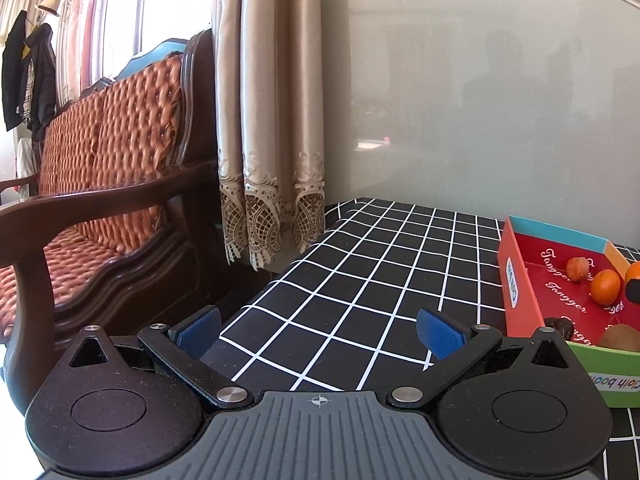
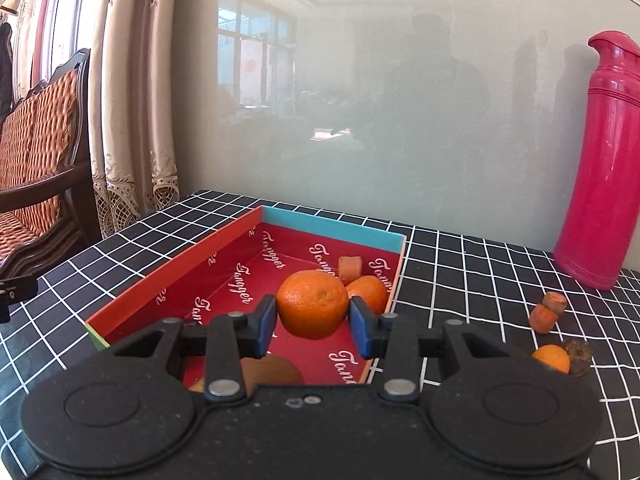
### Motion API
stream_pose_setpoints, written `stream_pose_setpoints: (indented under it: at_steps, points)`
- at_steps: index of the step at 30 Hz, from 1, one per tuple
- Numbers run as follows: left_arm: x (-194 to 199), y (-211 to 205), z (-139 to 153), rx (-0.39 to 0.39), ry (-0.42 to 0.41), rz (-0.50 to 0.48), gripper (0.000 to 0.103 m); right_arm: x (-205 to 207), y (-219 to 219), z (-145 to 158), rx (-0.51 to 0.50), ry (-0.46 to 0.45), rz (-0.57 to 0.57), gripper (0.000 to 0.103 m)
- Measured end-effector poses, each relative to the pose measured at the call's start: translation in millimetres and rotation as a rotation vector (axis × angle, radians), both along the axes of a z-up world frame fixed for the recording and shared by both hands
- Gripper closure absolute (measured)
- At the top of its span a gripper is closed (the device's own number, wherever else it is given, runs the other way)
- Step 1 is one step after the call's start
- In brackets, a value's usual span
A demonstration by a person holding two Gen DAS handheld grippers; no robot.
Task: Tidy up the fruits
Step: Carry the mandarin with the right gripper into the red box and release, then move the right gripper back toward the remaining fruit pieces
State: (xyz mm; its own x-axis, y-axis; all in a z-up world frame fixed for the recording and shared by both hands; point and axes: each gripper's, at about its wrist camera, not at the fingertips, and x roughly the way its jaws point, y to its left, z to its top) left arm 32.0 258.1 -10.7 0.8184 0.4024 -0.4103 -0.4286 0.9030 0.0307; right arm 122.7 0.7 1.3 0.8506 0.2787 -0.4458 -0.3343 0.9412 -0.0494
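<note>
Left wrist view: my left gripper has its jaws spread wide, nothing between the blue pads, only the black checked tablecloth under them. The red box sits off to the right of the right finger, near but not touching it; in it a small mandarin, a carrot chunk behind that, and a brown kiwi at the near wall. A wooden bench and a curtain lie to the left. Right wrist view: my right gripper is clamped on a mandarin orange, both pads pressing its sides, fruit held clear above the red box floor. Behind it in the box, a second mandarin and a carrot piece; a kiwi shows under the fingers. Out on the cloth to the right: two carrot pieces touching each other, then a small mandarin against a dark brown fruit. A pink thermos flask stands upright at far right.
</note>
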Motion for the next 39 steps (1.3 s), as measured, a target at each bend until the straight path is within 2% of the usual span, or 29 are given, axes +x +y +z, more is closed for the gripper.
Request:
stream_pose_setpoints:
  at_steps: [19,21,22,23,25,28,39]
  points:
    - [0.3,0.2,-1.4,0.000,0.007,0.000,0.000,3.9,4.7,-5.8,-0.001,0.018,-0.002,0.065]
    - [0.7,-0.7,-1.5,0.001,0.006,0.000,0.000,4.3,6.0,-7.4,-0.017,0.019,0.004,0.063]
    - [0.9,-1.0,-1.7,0.001,0.007,-0.003,0.000,2.1,6.2,-7.7,-0.027,0.001,0.002,0.057]
    - [1.1,-1.2,-1.8,0.002,0.008,-0.004,0.000,-1.5,5.6,-6.5,-0.030,-0.022,-0.003,0.044]
    - [2.2,-2.4,-1.3,0.002,0.007,-0.007,0.000,-7.1,2.6,-0.4,-0.019,-0.066,-0.003,0.032]
    - [2.9,-6.4,-0.3,0.001,-0.001,-0.013,0.000,-8.6,-6.9,5.0,-0.002,-0.087,-0.025,0.033]
    - [9.2,-35.0,6.6,0.008,-0.017,-0.061,0.000,-3.7,-70.3,11.3,0.066,-0.066,-0.158,0.032]
